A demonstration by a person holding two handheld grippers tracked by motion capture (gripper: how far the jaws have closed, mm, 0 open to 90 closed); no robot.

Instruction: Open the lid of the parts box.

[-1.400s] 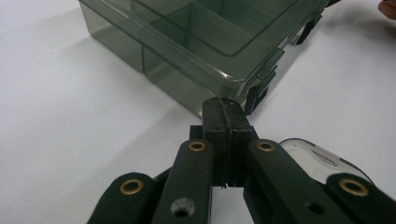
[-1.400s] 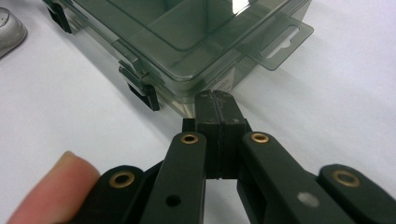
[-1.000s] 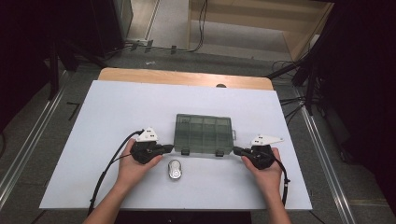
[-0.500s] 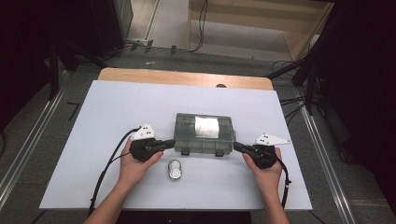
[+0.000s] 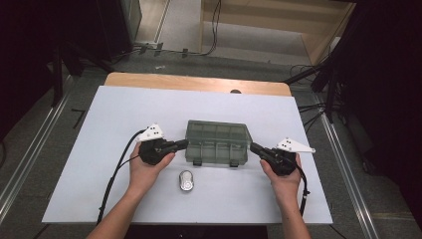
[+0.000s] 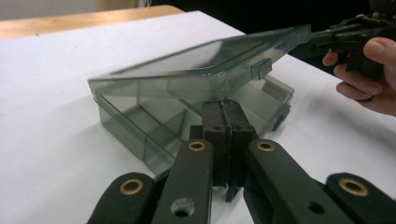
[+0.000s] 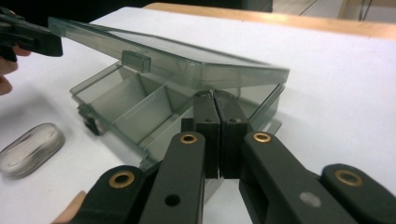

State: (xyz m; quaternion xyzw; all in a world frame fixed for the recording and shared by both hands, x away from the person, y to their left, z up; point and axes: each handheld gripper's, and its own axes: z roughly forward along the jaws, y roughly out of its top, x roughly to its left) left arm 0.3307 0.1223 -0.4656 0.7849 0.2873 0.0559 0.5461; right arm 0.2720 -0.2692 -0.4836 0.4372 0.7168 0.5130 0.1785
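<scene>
Box (image 5: 217, 142) on the white table (image 5: 109, 114), lid (image 6: 201, 65) tilted up | our left gripper (image 5: 180, 145) clenched, tips under the lid's left end | our right gripper (image 5: 255, 148) clenched at the box's right end | metal case (image 5: 186, 180) just in front of the box

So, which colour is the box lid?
The lid is smoky grey-green, see-through plastic; it shows best in the right gripper view.

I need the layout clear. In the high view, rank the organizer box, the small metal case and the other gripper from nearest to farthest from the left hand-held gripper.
1. organizer box, at its tip.
2. small metal case, near the table's front edge.
3. right hand-held gripper, beyond the box.
</scene>
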